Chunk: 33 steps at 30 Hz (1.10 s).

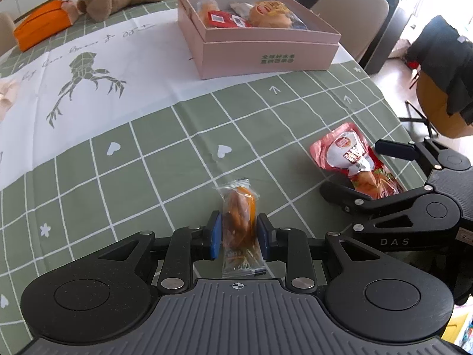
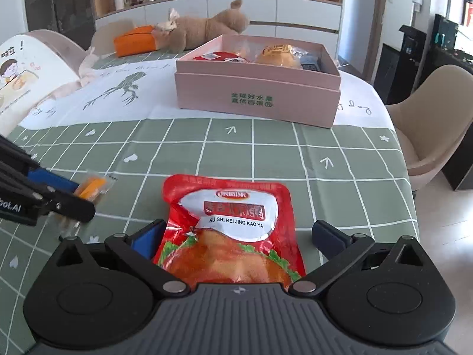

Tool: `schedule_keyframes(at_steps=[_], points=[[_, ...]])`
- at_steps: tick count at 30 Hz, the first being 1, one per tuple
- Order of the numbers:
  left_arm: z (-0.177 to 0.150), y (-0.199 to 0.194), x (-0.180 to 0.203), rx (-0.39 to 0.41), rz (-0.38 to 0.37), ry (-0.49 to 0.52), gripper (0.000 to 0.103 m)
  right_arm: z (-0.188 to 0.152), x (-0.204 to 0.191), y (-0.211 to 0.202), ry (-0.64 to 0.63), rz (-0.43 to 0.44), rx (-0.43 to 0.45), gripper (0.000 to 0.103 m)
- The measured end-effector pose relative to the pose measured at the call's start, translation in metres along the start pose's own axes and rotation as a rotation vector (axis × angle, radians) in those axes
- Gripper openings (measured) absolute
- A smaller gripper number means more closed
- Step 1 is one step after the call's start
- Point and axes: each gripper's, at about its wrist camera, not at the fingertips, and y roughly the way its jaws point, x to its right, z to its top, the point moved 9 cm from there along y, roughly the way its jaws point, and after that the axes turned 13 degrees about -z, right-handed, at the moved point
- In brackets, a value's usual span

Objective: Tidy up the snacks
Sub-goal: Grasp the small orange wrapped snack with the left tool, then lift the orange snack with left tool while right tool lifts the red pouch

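Note:
A small clear packet with an orange snack (image 1: 240, 222) lies on the green checked tablecloth. My left gripper (image 1: 239, 233) has its blue pads against both sides of it; it also shows in the right wrist view (image 2: 88, 190). A red pouch of roast duck (image 2: 233, 230) lies between the open fingers of my right gripper (image 2: 236, 233), which straddle it with gaps on both sides. The pouch (image 1: 353, 159) and right gripper (image 1: 369, 174) also show in the left wrist view. A pink box (image 1: 260, 50) holding several snacks stands at the far side, also in the right wrist view (image 2: 257, 94).
A brown plush toy (image 2: 207, 29) and an orange tissue case (image 2: 136, 41) lie behind the box. Beige chairs (image 2: 437, 118) stand at the table's right side. A white printed cushion (image 2: 26, 74) sits at the left. The table edge runs close on the right.

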Motion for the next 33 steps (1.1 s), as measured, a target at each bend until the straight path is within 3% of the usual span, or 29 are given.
schedule_keyframes(at_steps=[7, 13, 14, 16, 21, 23, 24, 25, 29, 33], points=[[0.000, -0.001, -0.004, 0.057, -0.022, -0.061, 0.032, -0.003, -0.002, -0.002, 0.026, -0.028, -0.017, 0.103], [0.006, 0.001, -0.007, 0.049, -0.071, -0.126, 0.032, 0.000, -0.004, -0.001, 0.028, -0.026, -0.082, 0.102], [0.006, 0.001, -0.008, 0.046, -0.073, -0.131, 0.032, 0.000, -0.005, -0.003, 0.024, -0.031, -0.091, 0.100], [0.007, 0.002, -0.007, 0.036, -0.069, -0.124, 0.032, 0.001, -0.009, -0.010, 0.007, -0.020, -0.100, 0.084], [0.007, 0.008, 0.008, -0.020, 0.016, 0.006, 0.032, 0.001, -0.011, -0.024, 0.025, 0.013, -0.120, 0.071], [0.006, 0.009, 0.013, -0.032, 0.049, 0.048, 0.032, 0.008, -0.008, -0.033, 0.053, 0.032, -0.101, 0.053], [0.006, 0.010, 0.014, -0.034, 0.059, 0.054, 0.032, 0.011, -0.006, -0.036, 0.070, 0.048, -0.101, 0.049], [0.006, 0.010, 0.014, -0.035, 0.063, 0.056, 0.032, 0.015, -0.005, -0.039, 0.088, 0.064, -0.100, 0.037], [0.005, 0.009, 0.012, -0.038, 0.056, 0.046, 0.032, 0.015, -0.001, -0.038, 0.104, 0.050, -0.098, 0.037], [0.004, 0.008, 0.011, -0.045, 0.049, 0.038, 0.032, 0.016, 0.010, -0.045, 0.179, 0.089, -0.085, 0.036]])
